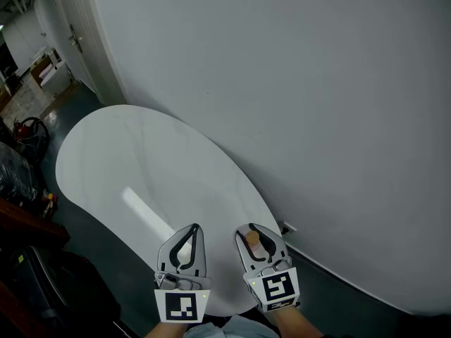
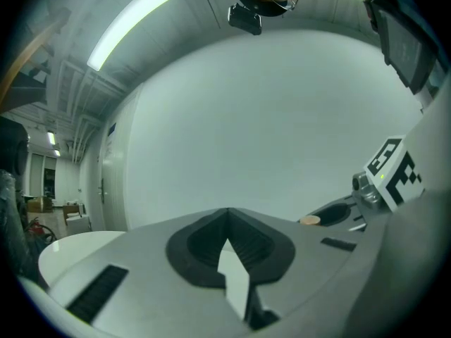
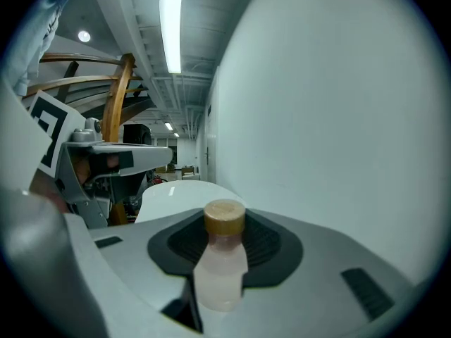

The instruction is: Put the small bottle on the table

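The small bottle (image 1: 256,243) is translucent pinkish with a tan cap, and my right gripper (image 1: 248,231) is shut on it. In the right gripper view the bottle (image 3: 221,273) stands upright between the dark pads, cap above the jaws. I hold it over the near end of the white oval table (image 1: 134,160), close to the edge. My left gripper (image 1: 193,228) is beside it on the left, shut with nothing in it; in its own view the left gripper's (image 2: 227,213) tips meet. The bottle's cap (image 2: 309,220) shows at that view's right.
A big white curved wall (image 1: 303,83) runs along the table's right side. Dark floor surrounds the table. Clutter lies at the left: a red item (image 1: 27,128), boxes (image 1: 44,70) in the far corner, and a black bag (image 1: 53,287) near me.
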The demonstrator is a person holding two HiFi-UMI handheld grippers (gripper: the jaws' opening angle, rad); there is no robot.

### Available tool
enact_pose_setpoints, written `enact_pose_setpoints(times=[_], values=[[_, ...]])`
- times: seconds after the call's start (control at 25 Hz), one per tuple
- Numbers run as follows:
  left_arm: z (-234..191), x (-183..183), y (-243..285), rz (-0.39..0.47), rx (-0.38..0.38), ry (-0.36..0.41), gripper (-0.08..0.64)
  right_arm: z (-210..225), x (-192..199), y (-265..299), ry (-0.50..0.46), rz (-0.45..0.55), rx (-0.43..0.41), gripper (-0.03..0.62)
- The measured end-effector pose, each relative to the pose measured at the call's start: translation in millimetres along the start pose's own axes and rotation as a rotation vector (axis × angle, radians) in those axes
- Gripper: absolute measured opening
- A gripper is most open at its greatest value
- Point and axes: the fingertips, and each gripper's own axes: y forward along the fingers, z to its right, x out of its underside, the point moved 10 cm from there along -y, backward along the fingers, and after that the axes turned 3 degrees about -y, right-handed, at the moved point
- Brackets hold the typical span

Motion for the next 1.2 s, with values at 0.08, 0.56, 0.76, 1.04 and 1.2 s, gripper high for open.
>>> enact_pose_setpoints(times=[0.08, 0.56, 0.76, 1.04, 1.2], values=[[0, 4, 3, -0.028, -0.004, 0.001, 0.000, 3, 6, 5, 0.018, -0.016, -0.011, 0.121], [2, 23, 11, -0.163, -0.033, -0.026, 0.000, 15, 30, 20, 0.003, -0.053, -0.055, 0.121], [3, 29, 11, -0.208, -0.037, -0.017, 0.000, 15, 40, 22, 0.036, -0.085, -0.069, 0.121], [6, 37, 12, -0.253, -0.047, -0.020, 0.000, 18, 52, 28, 0.005, -0.062, -0.086, 0.121], [8, 39, 13, -0.274, -0.051, -0.024, 0.000, 20, 57, 28, 0.007, -0.071, -0.091, 0.121]])
